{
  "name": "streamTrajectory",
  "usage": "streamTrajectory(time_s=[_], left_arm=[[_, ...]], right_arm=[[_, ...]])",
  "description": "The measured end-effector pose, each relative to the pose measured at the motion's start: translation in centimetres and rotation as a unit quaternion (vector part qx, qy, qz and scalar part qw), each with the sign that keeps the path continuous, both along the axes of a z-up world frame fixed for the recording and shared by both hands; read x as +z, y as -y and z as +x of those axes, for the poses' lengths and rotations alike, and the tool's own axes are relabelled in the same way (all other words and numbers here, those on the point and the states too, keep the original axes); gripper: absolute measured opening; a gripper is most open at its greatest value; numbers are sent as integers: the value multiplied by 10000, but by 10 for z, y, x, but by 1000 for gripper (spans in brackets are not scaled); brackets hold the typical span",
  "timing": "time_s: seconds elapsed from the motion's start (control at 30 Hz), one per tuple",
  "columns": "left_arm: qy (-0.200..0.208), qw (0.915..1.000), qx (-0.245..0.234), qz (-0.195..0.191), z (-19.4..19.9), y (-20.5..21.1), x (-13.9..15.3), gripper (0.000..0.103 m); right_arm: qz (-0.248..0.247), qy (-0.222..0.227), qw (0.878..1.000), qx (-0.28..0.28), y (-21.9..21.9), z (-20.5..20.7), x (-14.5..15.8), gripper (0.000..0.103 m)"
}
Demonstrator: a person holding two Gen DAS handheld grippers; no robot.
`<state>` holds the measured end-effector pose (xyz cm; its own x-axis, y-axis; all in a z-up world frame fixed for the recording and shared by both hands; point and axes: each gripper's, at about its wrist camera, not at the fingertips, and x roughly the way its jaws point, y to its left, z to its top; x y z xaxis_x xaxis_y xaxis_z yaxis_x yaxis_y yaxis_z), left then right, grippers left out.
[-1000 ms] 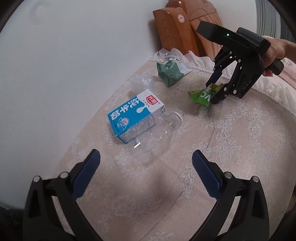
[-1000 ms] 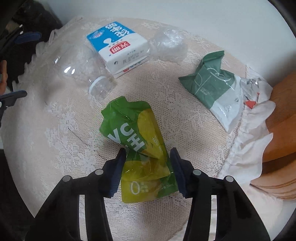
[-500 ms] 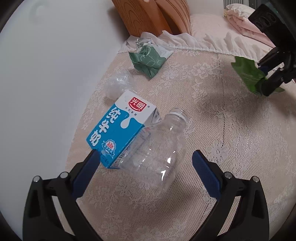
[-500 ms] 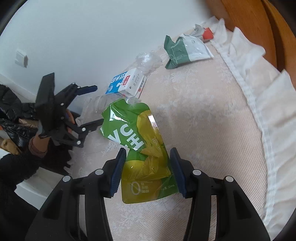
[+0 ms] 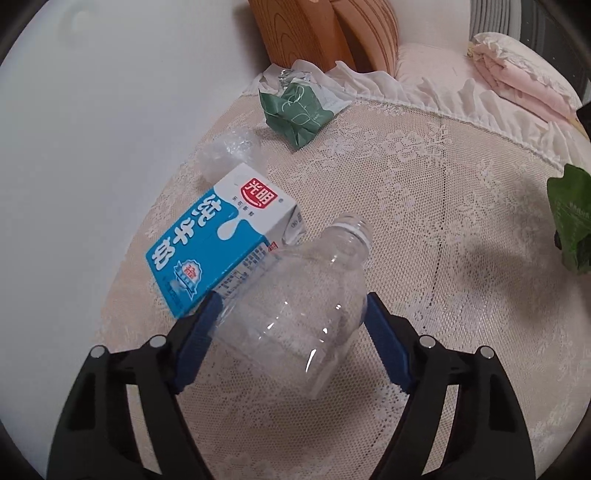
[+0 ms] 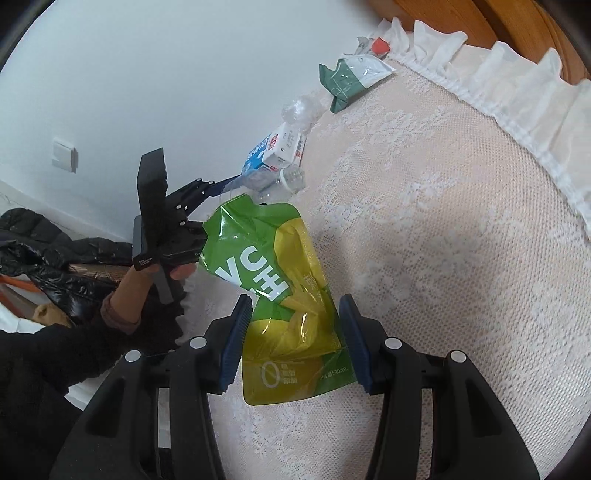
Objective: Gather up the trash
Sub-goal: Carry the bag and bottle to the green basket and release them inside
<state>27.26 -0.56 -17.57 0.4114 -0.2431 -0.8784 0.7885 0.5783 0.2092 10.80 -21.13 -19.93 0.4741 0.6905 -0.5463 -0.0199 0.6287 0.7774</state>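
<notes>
My right gripper (image 6: 293,339) is shut on a green and yellow pouch (image 6: 280,295) and holds it above the lace-covered table (image 6: 443,258); the pouch also shows at the right edge of the left wrist view (image 5: 570,218). My left gripper (image 5: 291,328) straddles a clear plastic bottle (image 5: 303,310) lying on its side, both pads against its body. A blue and white milk carton (image 5: 221,240) lies beside the bottle. A crumpled clear wrap (image 5: 229,151) and a dark green packet (image 5: 299,110) lie further back.
A white wall (image 5: 92,129) borders the table's left side. A wooden headboard (image 5: 325,33) and pink bedding (image 5: 517,77) lie beyond the frilled table edge. A black jacket (image 6: 44,251) lies on the floor in the right wrist view.
My left gripper moved forward and closed around the clear bottle. My right gripper lifted the green pouch up and away from the table.
</notes>
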Motion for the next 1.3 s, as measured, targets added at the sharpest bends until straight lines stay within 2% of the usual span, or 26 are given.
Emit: streamTrajectory(time_s=[0.13,0.27,0.43,0.6,0.7,0.83,1.0,1.13,1.3], left_arm=[[-55,9988,455,-162,-15,-6,4,74],[-56,9941,1005,-401,-40,-11,18,74],[4,9865,1393,-857,-90,-9,42,74],[-113,9807,1679,-995,-146,0,55,74],[-108,9801,1697,-1026,-182,9,65,74],[-242,9810,1530,-1166,-224,35,76,74],[-481,9871,873,-1252,-272,89,74,74],[-610,9903,322,-1209,-308,131,69,74],[-709,9918,-251,-1036,-349,174,60,74]], right_arm=[[32,-58,9999,-143,0,-12,1,50],[-13,-64,9996,-289,3,-27,6,50],[-81,-88,9972,-737,5,-56,13,50],[-25,-203,9963,-839,6,-87,11,50],[-191,-229,9954,-912,19,-114,15,50],[-484,-207,9921,-1141,43,-152,25,50],[-830,-282,9818,-1683,85,-218,34,50],[-1211,-463,9673,-2180,113,-274,35,50],[-1593,-910,9445,-2724,139,-341,21,50]])
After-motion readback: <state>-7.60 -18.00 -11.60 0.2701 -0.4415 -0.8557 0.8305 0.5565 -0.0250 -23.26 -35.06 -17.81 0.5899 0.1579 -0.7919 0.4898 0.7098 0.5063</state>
